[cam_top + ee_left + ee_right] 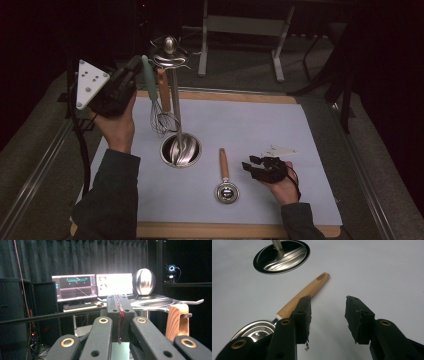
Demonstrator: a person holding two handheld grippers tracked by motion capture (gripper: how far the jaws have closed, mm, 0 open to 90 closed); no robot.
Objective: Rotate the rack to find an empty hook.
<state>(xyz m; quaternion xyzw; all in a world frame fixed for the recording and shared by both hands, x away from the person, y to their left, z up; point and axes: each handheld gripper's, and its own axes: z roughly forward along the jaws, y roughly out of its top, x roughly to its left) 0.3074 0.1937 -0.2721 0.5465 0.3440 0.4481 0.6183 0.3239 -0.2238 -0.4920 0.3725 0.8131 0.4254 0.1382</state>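
In the upper left of the high view, the left gripper (131,70), raised in the person's hand, has its jaws pressed together beside the green handle (148,77) of a whisk (161,120) hanging from a steel utensil stand (171,47); whether it grips that handle cannot be told. The stand's round base (181,149) sits at the centre of a pale blue mat (260,125). At lower right, the right gripper (251,165) rests on the mat with jaws apart and empty, just right of a wooden-handled ladle (224,175) lying flat.
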